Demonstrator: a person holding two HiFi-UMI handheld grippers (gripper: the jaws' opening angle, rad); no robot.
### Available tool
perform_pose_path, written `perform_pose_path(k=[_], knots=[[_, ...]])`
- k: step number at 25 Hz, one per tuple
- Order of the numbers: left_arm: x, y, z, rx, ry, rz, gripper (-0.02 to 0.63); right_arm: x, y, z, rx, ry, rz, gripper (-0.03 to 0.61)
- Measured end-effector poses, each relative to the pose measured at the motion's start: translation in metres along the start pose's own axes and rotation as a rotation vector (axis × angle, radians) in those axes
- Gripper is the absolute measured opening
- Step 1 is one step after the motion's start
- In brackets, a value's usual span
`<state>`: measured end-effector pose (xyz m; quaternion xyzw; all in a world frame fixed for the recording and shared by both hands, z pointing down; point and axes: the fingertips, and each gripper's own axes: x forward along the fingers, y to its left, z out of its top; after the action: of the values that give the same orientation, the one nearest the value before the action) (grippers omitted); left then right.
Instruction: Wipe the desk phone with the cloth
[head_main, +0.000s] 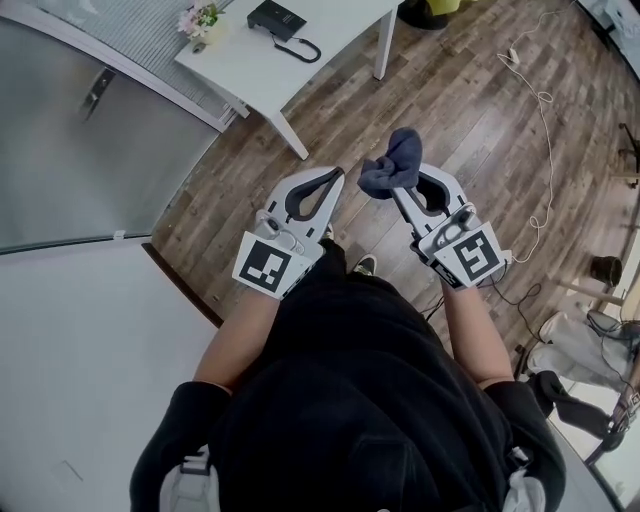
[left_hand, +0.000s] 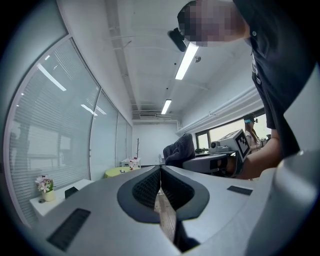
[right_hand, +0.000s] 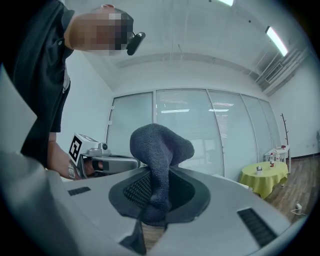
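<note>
A standing person is holding the right gripper (head_main: 403, 192) with its jaws clamping a bunched dark blue cloth (head_main: 393, 163), while the left gripper (head_main: 335, 178) is sitting just beside it, jaws pressed together on nothing. The desk phone (head_main: 276, 17) is lying on a white table (head_main: 250, 65) well ahead and to the left — far from both grippers, nearer the left one's side — so the cloth-carrying right gripper is probably needing to travel forward and leftward to reach it.
</note>
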<state>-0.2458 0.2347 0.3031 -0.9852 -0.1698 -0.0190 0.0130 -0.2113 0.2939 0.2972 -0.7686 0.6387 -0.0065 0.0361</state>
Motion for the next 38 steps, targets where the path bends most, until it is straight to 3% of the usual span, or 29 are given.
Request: perform_pose_path(k=[10,16,21,32,38], knots=[[0.051,0.044,-0.007,0.019,-0.008,-0.076,0.011,0.033,-0.047,-0.004,-0.025,0.026,-0.048,0.078],[0.096,0.147,-0.024,-0.002,-0.013,-0.114,0.011,0.131,-0.106,-0.019,-0.030,0.055,-0.091,0.078],[0.093,0.147,-0.004,0.007,-0.026,-0.118,0.011,0.133,-0.103,-0.001,-0.044,0.039,-0.098,0.078],[0.090,0.152,-0.002,0.039,-0.018,-0.125,0.011,0.136,-0.103,0.003,-0.049,0.020,-0.097,0.078],[0.143,0.207,-0.012,0.019,-0.008,-0.090,0.011,0.184,-0.167,-0.004,-0.043,0.039,-0.068,0.078]])
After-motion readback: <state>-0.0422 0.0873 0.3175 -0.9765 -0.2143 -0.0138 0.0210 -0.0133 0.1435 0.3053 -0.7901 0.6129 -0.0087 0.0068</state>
